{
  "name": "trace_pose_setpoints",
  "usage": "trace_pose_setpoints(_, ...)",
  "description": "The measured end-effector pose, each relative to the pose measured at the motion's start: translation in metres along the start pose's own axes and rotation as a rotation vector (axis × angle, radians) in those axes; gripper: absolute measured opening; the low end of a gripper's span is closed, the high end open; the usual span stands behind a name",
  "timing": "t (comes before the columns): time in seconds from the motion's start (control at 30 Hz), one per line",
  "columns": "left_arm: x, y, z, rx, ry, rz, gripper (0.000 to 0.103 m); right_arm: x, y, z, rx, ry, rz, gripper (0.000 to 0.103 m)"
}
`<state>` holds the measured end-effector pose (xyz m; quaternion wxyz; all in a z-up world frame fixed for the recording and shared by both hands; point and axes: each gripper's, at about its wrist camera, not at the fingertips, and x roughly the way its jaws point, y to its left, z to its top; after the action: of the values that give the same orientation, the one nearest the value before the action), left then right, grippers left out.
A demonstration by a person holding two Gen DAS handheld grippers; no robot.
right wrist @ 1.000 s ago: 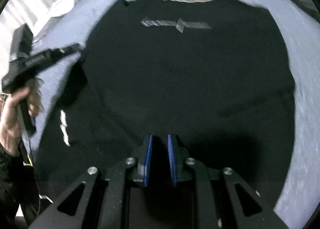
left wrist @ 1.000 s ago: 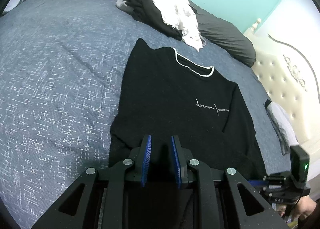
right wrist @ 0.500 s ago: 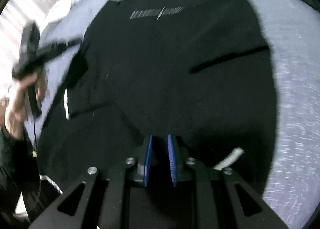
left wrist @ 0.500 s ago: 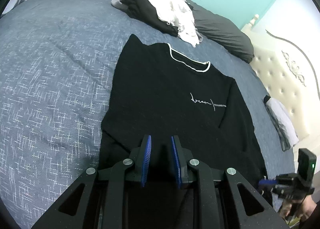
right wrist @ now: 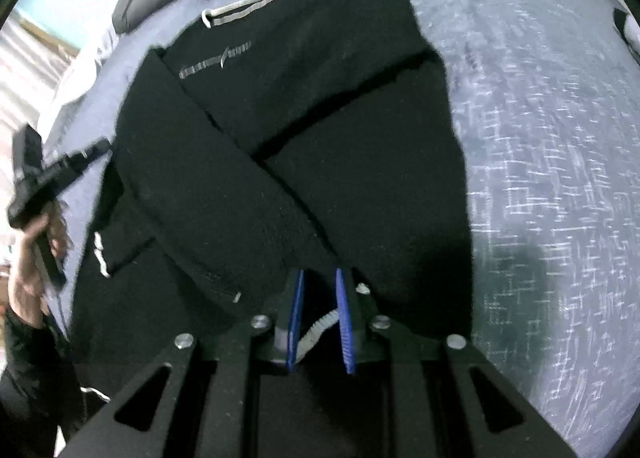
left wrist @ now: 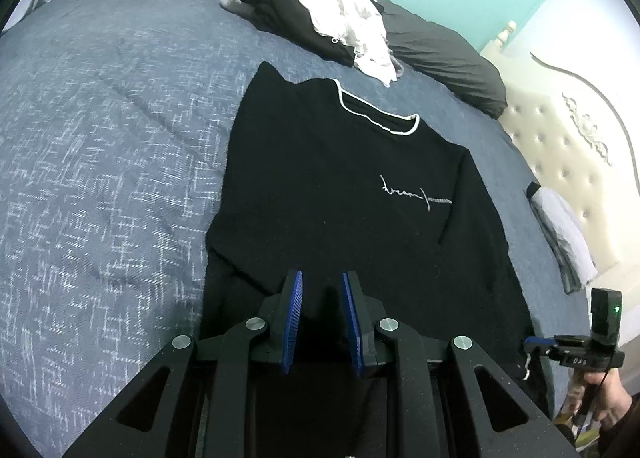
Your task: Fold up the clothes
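A black sweater [left wrist: 360,194] with a white-trimmed collar lies flat on the blue-grey bedcover [left wrist: 100,138]. In the right wrist view the sweater [right wrist: 320,98] has both sleeves folded across its body, one sleeve [right wrist: 208,198] crossing the other. My left gripper [left wrist: 322,286] hovers over the hem, slightly open, with nothing clearly between its pads. My right gripper [right wrist: 319,278] is slightly open above a white ribbed cuff [right wrist: 320,328]. Each gripper shows in the other view: the right gripper [left wrist: 530,342] off the sweater's lower right corner, the left gripper [right wrist: 102,146] beside the sweater's edge.
A heap of black and white clothes [left wrist: 320,14] lies beyond the collar, with dark grey pillows [left wrist: 448,58] behind it. A cream tufted headboard [left wrist: 568,162] stands to the right, and a folded grey garment [left wrist: 564,234] rests near it. The person's hands [right wrist: 28,278] hold the grippers.
The right wrist view has pulled back and swung, so the crossed sleeves and the white cuff now show under the right gripper. The left gripper has hardly moved.
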<state>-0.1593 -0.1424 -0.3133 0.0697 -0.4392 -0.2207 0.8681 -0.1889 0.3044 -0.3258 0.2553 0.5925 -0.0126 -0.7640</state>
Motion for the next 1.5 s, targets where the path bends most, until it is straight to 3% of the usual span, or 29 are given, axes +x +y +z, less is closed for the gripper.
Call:
trace_pose_setpoints(0.13,-0.017,0.003,-0.007,-0.025,0.021,-0.003,0.022,-0.026,-0.007,-0.001,-0.003,-0.037,0.012,0.016)
trace_pose_setpoints(0.37,-0.071,-0.001,-0.028,0.008,0.068,0.044,0.024,-0.035,0.009,-0.029,-0.001,-0.023,0.085,0.021)
trace_pose_setpoints(0.43,-0.086,-0.001,-0.041,0.015,0.098,0.065,0.024,-0.038,0.005,-0.042,-0.001,-0.003,0.101,0.031)
trace_pose_setpoints(0.67,-0.116,-0.008,-0.092,0.015,0.196,0.074,0.028,-0.038,-0.006,-0.084,0.049,0.061,0.127,0.032)
trace_pose_setpoints(0.77,-0.126,-0.012,-0.113,0.012,0.235,0.073,0.032,-0.04,-0.009,-0.1,0.058,0.088,0.127,0.041)
trace_pose_setpoints(0.9,-0.141,-0.016,-0.141,0.009,0.288,0.073,0.036,-0.037,-0.011,-0.118,0.075,0.125,0.125,0.042)
trace_pose_setpoints(1.17,-0.133,-0.024,-0.182,-0.007,0.383,0.056,0.038,-0.039,-0.019,-0.134,0.132,0.151,0.142,0.048)
trace_pose_setpoints(1.5,-0.123,-0.024,-0.2,-0.036,0.422,0.026,0.039,-0.031,-0.007,-0.143,0.132,0.218,0.139,0.049)
